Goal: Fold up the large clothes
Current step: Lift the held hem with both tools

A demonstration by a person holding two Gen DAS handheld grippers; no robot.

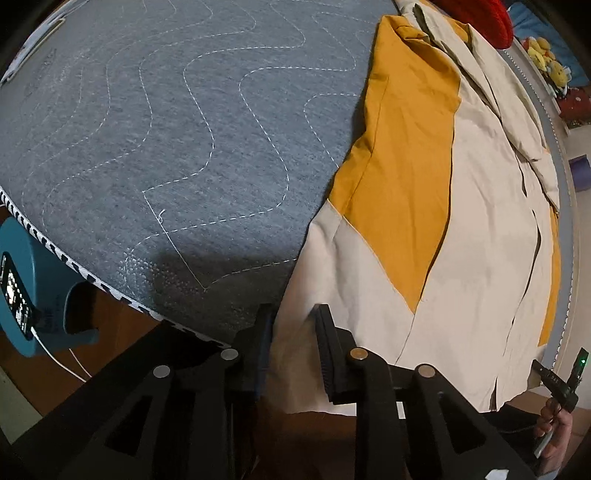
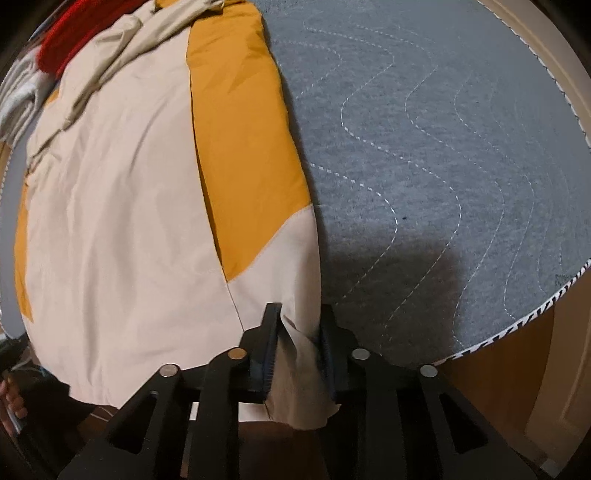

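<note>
Beige-and-mustard jacket [image 2: 129, 192]: one, on one grey quilt [image 2: 443, 166].

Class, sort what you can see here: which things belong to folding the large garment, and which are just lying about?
Belonging to the job:
- cream and mustard garment
- left hand-held gripper, at the hem
- right hand-held gripper, hem between its fingers
- grey quilted cover it lies on

Lying about:
- red cloth
- yellow plush toys
- blue holder with phone

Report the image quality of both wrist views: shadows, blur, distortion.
Left wrist view: sharp, a dark shadow on the grey quilted mat ahead of the left gripper, edges bowed by the fisheye. Right wrist view: softer, slight blur on the cream and mustard garment, a similar shadow beside the right gripper.
</note>
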